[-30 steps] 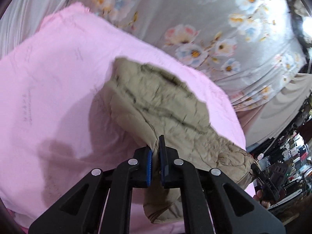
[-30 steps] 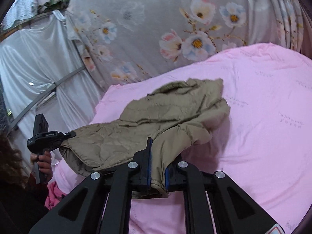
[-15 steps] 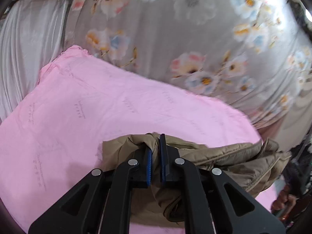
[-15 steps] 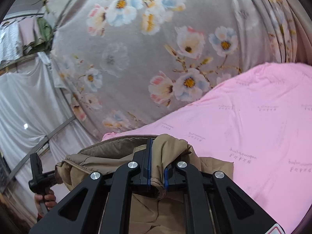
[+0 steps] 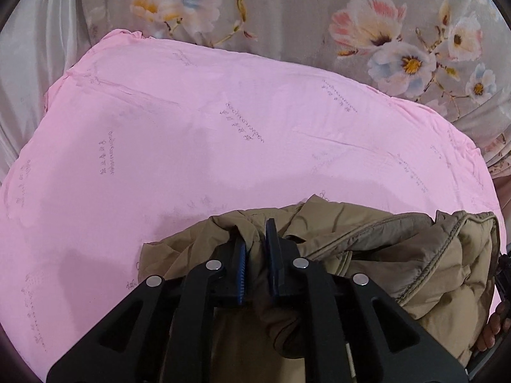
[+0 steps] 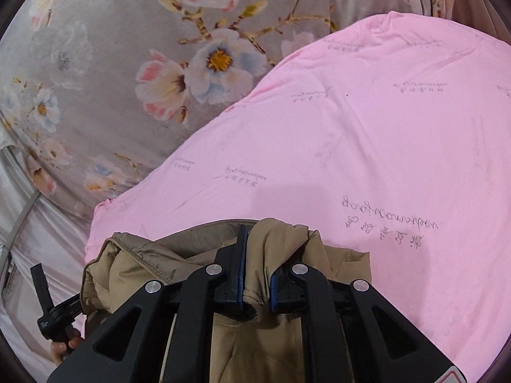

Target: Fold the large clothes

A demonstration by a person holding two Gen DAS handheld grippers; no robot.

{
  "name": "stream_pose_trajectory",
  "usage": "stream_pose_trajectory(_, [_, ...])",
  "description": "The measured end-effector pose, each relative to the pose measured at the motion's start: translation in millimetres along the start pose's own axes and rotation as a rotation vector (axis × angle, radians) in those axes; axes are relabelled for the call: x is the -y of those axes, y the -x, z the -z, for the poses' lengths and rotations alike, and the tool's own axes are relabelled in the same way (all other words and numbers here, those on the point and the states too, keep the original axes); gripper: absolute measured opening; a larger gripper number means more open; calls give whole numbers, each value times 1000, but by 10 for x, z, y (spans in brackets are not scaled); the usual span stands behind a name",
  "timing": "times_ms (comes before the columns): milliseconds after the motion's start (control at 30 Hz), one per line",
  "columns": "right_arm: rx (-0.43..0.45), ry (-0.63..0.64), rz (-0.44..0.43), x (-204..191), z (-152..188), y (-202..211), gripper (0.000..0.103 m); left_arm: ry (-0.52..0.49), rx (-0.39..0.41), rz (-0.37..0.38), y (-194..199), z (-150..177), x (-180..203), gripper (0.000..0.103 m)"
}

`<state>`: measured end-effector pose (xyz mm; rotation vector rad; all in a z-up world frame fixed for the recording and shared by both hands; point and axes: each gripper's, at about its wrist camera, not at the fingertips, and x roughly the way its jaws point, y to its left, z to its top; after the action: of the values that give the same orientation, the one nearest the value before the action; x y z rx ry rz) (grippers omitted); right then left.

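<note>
A khaki quilted jacket is held up at the near edge of a bed with a pink sheet. My left gripper is shut on a bunched fold of the jacket. The rest of the jacket stretches to the right toward the other hand. In the right wrist view my right gripper is shut on another fold of the jacket, which hangs down between the fingers and stretches left. The pink sheet lies beyond it.
A grey floral curtain hangs behind the bed, also in the right wrist view. White drapes hang at the left. The left gripper's handle and hand show at the lower left of the right wrist view.
Both grippers lifted the jacket off the sheet and pulled it toward the near edge. The jacket, spread on the bed a second ago, now hangs bunched between the two grippers.
</note>
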<state>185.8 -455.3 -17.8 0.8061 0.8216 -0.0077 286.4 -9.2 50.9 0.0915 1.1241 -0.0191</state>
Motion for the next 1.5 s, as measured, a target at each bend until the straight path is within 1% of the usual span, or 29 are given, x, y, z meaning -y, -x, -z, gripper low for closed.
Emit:
stream_pose_trajectory(67, [-14, -14, -3, 54, 36, -61, 12, 2, -2, 4, -60, 26, -6, 13])
stream_pose_trajectory(167, [-21, -53, -53, 131, 14, 5, 16, 50, 2, 73, -19, 27, -113, 17])
stream_pose_trajectory(200, [-25, -85, -91, 176, -4, 52, 21, 72, 11, 110, 48, 26, -181, 21])
stream_pose_trajectory(233, [-25, -121, -133, 230, -23, 110, 29, 79, 21, 119, 92, 10, -197, 23])
stream_pose_trajectory(267, [-18, -164, -176, 280, -32, 196, 35, 78, 33, 125, 161, -1, -228, 29])
stream_pose_trajectory(300, [-3, -193, -194, 316, -39, 278, 48, 74, 61, 106, 262, -8, -269, 45])
stream_pose_trajectory(333, [20, -217, -211, 347, -53, 378, 51, 70, 100, 58, 371, -17, -308, 56])
stream_pose_trajectory(367, [47, -238, -247, 386, -74, 511, 52, 61, 159, 0, 517, -20, -352, 71])
stream_pose_trajectory(400, [60, -245, -265, 388, -102, 610, 52, 48, 190, -18, 603, -28, -382, 72])
stream_pose_trajectory(433, [77, -237, -261, 366, -127, 710, 52, 29, 203, -30, 677, -48, -394, 72])
stream_pose_trajectory(467, [99, -200, -227, 286, -157, 815, 52, 5, 202, -44, 744, -85, -382, 72])
stream_pose_trajectory(500, [115, -143, -187, 164, -174, 880, 51, -3, 196, -58, 779, -108, -360, 71])
stream_pose_trajectory(533, [125, -87, -148, 37, -175, 905, 48, -14, 196, -60, 815, -129, -311, 70])
stream_pose_trajectory(567, [134, -8, -91, -158, -157, 904, 47, -36, 195, -40, 841, -147, -208, 69])
stream_pose_trajectory(600, [129, 96, -37, -425, -115, 850, 39, -56, 187, -21, 834, -146, -92, 69])
stream_pose_trajectory(633, [110, 187, -3, -666, -76, 776, 31, -72, 178, -10, 804, -130, 25, 68])
stream_pose_trajectory(667, [91, 261, 23, -876, -17, 670, 27, -93, 168, 5, 758, -107, 153, 66])
stream_pose_trajectory(700, [68, 338, 46, -1095, 56, 546, 20, -122, 157, 25, 689, -77, 332, 64])
stream_pose_trajectory(733, [51, 385, 55, -1227, 120, 441, 13, -141, 150, 30, 611, -43, 459, 63])
stream_pose_trajectory(800, [0, 453, 47, -1490, 259, 166, 7, -172, 122, 28, 389, 8, 725, 58])
stream_pose_trajectory(833, [-33, 465, 36, -1590, 316, 4, 4, -180, 103, 34, 288, 32, 802, 56])
stream_pose_trajectory(867, [-51, 473, 38, -1621, 368, -99, 3, -189, 76, 34, 141, 51, 899, 53])
stream_pose_trajectory(900, [-64, 488, 57, -1672, 411, -227, 3, -192, 54, 24, 17, 74, 948, 50])
stream_pose_trajectory(967, [-84, 506, 93, -1713, 462, -408, 1, -198, 22, -2, -206, 117, 1006, 49])
stream_pose_trajectory(1033, [-102, 505, 129, -1682, 472, -573, 1, -200, 5, -45, -402, 184, 1018, 48])
stream_pose_trajectory(1100, [-128, 478, 149, -1565, 472, -704, 1, -185, -18, -52, -582, 246, 984, 47])
stream_pose_trajectory(1167, [-154, 441, 160, -1417, 475, -825, 0, -162, -22, -40, -673, 276, 939, 47])
stream_pose_trajectory(1300, [-191, 372, 125, -1223, 486, -965, 0, -163, -5, -45, -745, 318, 945, 48])
stream_pose_trajectory(1500, [-188, 397, 137, -1220, 596, -1051, 0, -195, 22, -88, -834, 376, 1029, 47])
